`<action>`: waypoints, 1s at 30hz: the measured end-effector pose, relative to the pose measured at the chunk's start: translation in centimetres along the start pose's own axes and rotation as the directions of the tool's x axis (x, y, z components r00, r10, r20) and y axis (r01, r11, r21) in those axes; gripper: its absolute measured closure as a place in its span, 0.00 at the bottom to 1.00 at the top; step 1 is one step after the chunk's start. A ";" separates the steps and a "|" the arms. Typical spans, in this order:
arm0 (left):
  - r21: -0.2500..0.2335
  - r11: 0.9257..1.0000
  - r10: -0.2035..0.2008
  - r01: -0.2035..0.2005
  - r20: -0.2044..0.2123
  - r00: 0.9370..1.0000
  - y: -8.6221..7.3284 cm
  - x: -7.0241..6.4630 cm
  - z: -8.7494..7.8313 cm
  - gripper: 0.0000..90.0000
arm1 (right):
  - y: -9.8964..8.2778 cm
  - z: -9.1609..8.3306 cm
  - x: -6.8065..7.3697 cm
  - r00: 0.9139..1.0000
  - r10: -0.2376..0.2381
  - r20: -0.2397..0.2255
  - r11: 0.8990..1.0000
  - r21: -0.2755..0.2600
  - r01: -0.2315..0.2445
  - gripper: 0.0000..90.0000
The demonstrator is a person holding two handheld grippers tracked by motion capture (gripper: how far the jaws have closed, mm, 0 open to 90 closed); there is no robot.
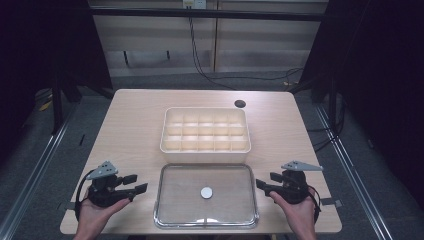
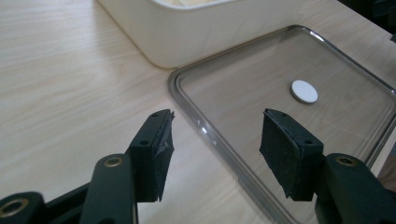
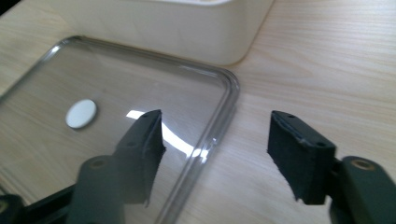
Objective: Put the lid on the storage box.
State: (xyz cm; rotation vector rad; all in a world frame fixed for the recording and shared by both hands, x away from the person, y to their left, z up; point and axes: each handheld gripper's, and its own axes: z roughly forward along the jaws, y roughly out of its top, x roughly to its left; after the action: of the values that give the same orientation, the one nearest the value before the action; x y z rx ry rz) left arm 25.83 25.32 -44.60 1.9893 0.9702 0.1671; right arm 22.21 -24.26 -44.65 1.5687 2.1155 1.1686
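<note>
Your left gripper (image 1: 131, 187) sits just off the left edge of the clear lid (image 1: 206, 195), and your right gripper (image 1: 265, 185) mirrors it off the right edge. Both have their jaws spread wide with nothing between them. In the left gripper view the jaws straddle the lid's rim (image 2: 219, 140); in the right gripper view they do the same on the other long side (image 3: 205, 149). That symmetric stance makes sense: a thin, flat, slick sheet like this would tip if you pinched it from one side alone, so taking it at two opposite edges should keep it level.

The lid lies flat on the table (image 1: 130, 120), near your side, just in front of the white box (image 1: 205, 130) with its open grid of compartments. The two are close, possibly touching at the box's near wall; the angle is too shallow to tell. A small white disc (image 1: 206, 192) sits at the lid's centre, probably a knob or seal.

Expect the rim to be slippery, so seat each pad well over the raised edge before closing.
</note>
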 end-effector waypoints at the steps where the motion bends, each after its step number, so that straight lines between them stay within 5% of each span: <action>1: 0.004 1.000 0.004 -0.004 -0.003 1.000 0.3 0.0 0.3 0.49 | 0.3 0.0 0.0 1.000 -0.002 -0.012 1.000 -0.004 0.001 0.39; 10: 0.071 0.997 -0.001 0.000 0.006 1.000 0.1 0.0 3.0 0.47 | 2.4 1.4 -0.2 0.998 -0.012 -0.056 1.000 -0.029 0.010 0.41; 14: 0.073 0.997 -0.025 0.022 0.034 0.999 -0.3 0.1 3.4 0.50 | 2.1 2.9 -0.5 0.997 -0.021 -0.077 1.000 0.010 0.022 0.48; 19: 0.108 0.994 0.026 -0.028 0.022 0.999 -1.1 -1.0 4.1 0.52 | 1.3 3.6 -0.9 0.995 -0.024 -0.093 0.998 0.053 0.029 0.56; 30: 0.164 0.986 0.017 -0.023 0.040 0.999 -1.6 -1.0 5.1 0.51 | -0.1 5.0 -2.0 0.998 -0.009 -0.054 0.995 0.099 0.014 0.55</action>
State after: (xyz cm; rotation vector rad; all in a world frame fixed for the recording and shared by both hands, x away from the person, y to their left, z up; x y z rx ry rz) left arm 26.51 21.74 -48.63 2.1452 0.9662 0.0606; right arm 26.07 -23.79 -48.42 1.5818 2.2463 1.1298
